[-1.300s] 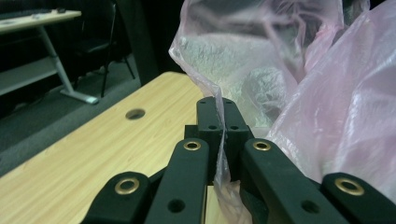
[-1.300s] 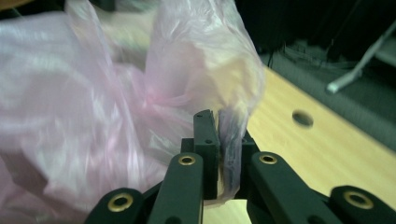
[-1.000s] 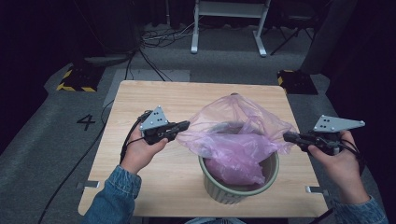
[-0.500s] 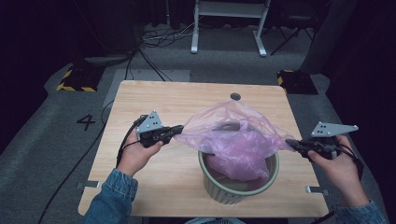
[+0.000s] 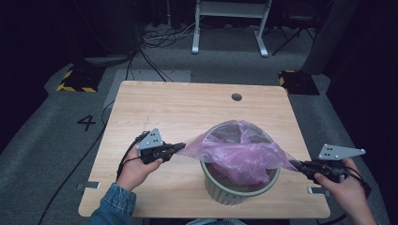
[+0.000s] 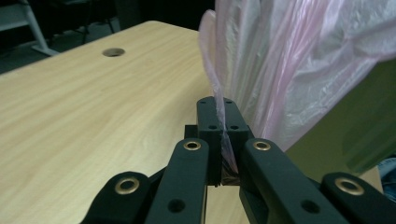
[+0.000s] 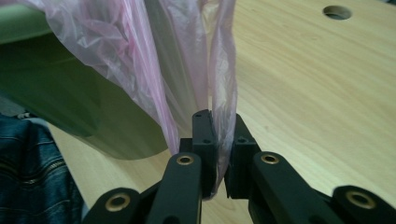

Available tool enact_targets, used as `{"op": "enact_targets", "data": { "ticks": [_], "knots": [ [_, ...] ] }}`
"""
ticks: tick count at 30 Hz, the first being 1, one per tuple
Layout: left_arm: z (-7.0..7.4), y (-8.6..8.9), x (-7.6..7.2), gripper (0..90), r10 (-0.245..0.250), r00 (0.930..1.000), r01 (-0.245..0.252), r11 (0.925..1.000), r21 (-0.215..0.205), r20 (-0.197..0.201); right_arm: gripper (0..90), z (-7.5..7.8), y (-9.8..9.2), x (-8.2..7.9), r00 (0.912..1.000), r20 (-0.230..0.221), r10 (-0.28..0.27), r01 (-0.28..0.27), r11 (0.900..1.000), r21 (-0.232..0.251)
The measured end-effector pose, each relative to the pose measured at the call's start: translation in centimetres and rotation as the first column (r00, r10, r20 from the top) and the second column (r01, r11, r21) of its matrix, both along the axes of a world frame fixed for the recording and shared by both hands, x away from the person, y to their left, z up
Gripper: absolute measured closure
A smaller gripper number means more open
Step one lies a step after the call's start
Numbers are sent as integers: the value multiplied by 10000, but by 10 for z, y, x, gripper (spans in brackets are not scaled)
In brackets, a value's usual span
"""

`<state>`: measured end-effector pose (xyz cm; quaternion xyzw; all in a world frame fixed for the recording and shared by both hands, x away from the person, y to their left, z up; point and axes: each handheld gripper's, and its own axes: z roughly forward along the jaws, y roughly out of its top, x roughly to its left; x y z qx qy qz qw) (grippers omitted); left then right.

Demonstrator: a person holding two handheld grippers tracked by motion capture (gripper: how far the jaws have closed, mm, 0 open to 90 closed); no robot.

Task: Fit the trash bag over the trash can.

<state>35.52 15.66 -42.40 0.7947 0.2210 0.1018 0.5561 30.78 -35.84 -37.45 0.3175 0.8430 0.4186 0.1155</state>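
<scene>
A thin pink plastic bag (image 5: 239,152) is spread over the mouth of a pale green round bin (image 5: 234,190) on the wooden table (image 5: 187,112). My left gripper (image 5: 179,148) is shut on the bag's left edge, to the left of the bin; the film runs pinched between its jaws (image 6: 223,135). My right gripper (image 5: 295,165) is shut on the bag's right edge at the bin's right side, with the film clamped between its jaws (image 7: 219,144). The bag (image 6: 289,60) is pulled taut between the two grippers, and its middle sags into the bin (image 7: 70,88).
A round cable hole (image 5: 236,97) lies in the table's far side. The far and left parts of the tabletop are bare wood. Beyond the table stand a white frame (image 5: 230,18) and floor cables (image 5: 150,51). A denim sleeve (image 7: 32,172) is beside the bin.
Both grippers have come down and apart with the bag's edges, so the bag now sits lower and stretched over the bin's rim.
</scene>
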Motion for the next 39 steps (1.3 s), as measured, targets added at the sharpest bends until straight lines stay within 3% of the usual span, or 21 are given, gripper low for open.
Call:
{"op": "enact_targets", "data": {
  "ticks": [7,11,16,17,19,20,21,24,27,31,34,37,39],
  "knots": [
    [-15,-14,-5,897,-495,9984,485,9980,-401,-264,871,-28,9,0,9974,-547,471,-438,9973,597],
    [-19,-25,-7,897,-834,9964,820,9940,-723,-165,872,-38,14,1,9975,-680,170,-154,9996,243],
    [-19,-26,-9,894,-901,9959,894,9937,-682,-66,832,-42,14,-2,9964,-784,307,-271,9986,464],
    [-18,-24,-11,852,-717,9974,713,9957,-585,-39,751,-40,13,-4,9982,-549,244,-226,9992,327],
    [-15,-20,-13,638,-133,9996,146,9987,-495,261,640,-36,9,-6,9999,92,-71,70,9998,189],
    [-14,-17,-14,558,-27,9993,47,9986,-534,382,600,-33,5,-7,9993,293,-241,232,9992,312],
    [-11,-14,-15,534,38,9989,-5,9976,-688,477,549,-31,2,-8,9983,445,-371,350,9983,464],
    [-5,-8,-19,397,285,9959,-216,9966,-800,862,451,-19,-12,-13,9865,1191,-1126,1006,9896,1027],
    [2,-2,-23,345,441,9920,-328,9949,-953,1187,401,-10,-24,-16,9706,1626,-1775,1545,9773,1449],
    [13,9,-32,345,663,9884,-504,9918,-1174,1365,397,6,-34,-24,9534,2230,-2032,1628,9688,1869],
    [18,15,-35,336,854,9857,-695,9913,-1117,1452,397,15,-33,-28,9477,2495,-1990,1547,9703,1862],
    [23,21,-37,324,1213,9820,-991,9834,-1522,1445,397,19,-30,-30,9447,2668,-1906,1435,9720,1862],
    [24,21,-37,333,1181,9840,-953,9815,-1658,1337,403,21,-27,-30,9461,2724,-1754,1278,9746,1837]
  ]
}}
